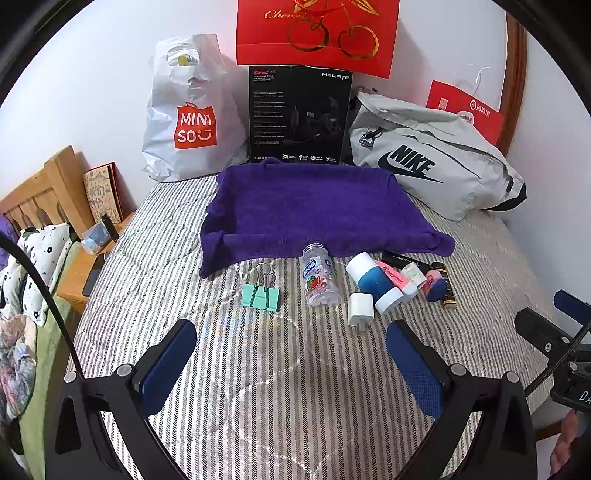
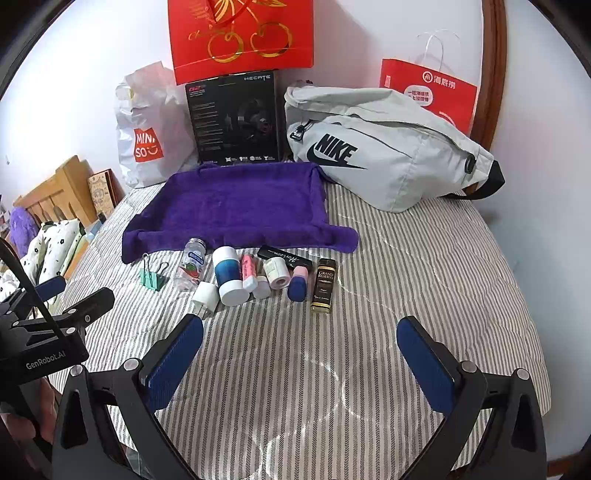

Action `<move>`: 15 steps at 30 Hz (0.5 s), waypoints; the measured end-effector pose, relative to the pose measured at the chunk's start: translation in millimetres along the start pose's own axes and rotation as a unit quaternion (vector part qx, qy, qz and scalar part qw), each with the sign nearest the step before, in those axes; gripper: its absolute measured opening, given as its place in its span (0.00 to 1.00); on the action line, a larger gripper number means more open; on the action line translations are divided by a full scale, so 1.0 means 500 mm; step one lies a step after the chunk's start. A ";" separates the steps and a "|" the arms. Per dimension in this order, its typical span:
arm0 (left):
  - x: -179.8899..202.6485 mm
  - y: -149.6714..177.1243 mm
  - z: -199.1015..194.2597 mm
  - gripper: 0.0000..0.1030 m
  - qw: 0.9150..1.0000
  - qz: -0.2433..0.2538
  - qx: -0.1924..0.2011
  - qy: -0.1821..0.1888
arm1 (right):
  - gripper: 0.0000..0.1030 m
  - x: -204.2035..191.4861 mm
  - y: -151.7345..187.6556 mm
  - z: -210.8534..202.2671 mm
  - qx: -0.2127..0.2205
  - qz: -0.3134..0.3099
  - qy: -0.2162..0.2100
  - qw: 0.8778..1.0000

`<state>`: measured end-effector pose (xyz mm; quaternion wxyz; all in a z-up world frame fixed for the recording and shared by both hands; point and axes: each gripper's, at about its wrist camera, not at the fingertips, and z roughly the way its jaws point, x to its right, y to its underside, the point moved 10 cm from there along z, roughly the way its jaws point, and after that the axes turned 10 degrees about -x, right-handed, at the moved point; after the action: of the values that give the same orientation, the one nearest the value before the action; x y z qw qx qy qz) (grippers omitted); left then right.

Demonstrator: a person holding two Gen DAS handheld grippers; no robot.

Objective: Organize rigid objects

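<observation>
Striped grey-and-white bed cover (image 2: 388,280) under everything, with a purple towel (image 2: 236,206) spread flat toward the wall. Just in front of the towel's near edge, a row of small rigid items: mint binder clip (image 1: 260,295), clear candy bottle (image 1: 320,275) on its side, white charger plug (image 1: 361,307), blue-and-white jar (image 1: 373,282), pink tube (image 1: 397,278).

Left claw (image 1: 291,354) wide open, holding nothing, low over the cover short of the row. Right claw (image 2: 301,350) likewise spread wide and empty.

Only from the right wrist: readable gold label on the dark bottle (image 2: 324,286), the black flat case (image 2: 284,256) in full, a small white roll (image 2: 277,273), a pink-and-blue cylinder (image 2: 298,282). From the left wrist, the same items bunched and overlapping, labels unreadable, black case mostly covered.

Against the wall: white shopping bag (image 1: 184,110), black headset box (image 1: 299,114), grey waist bag (image 1: 432,162). Red gift bag (image 1: 317,33) cut off at the top in both views.
</observation>
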<state>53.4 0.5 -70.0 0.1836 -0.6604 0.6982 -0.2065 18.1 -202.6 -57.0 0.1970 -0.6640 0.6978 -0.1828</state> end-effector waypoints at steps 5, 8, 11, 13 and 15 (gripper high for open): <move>0.000 -0.001 0.002 1.00 1.000 -0.001 0.000 0.002 | 1.00 0.003 0.002 0.003 -0.001 0.001 -0.001 1.000; -0.001 -0.001 0.003 1.00 1.000 -0.001 -0.001 0.000 | 1.00 0.003 0.004 0.004 -0.003 0.001 0.000 1.000; -0.002 0.001 0.005 1.00 1.000 0.001 -0.002 -0.001 | 1.00 0.003 0.004 0.005 -0.003 0.001 0.000 1.000; -0.002 0.002 0.006 1.00 1.000 0.001 -0.003 -0.002 | 1.00 0.002 0.004 0.005 -0.003 0.001 0.000 1.000; -0.001 0.003 0.006 1.00 1.000 0.001 -0.002 -0.002 | 1.00 0.002 0.004 0.005 -0.003 0.001 -0.001 1.000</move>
<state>53.7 1.0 -73.1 0.1837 -0.6607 0.6988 -0.2034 17.7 -203.7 -60.2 0.1955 -0.6641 0.6988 -0.1800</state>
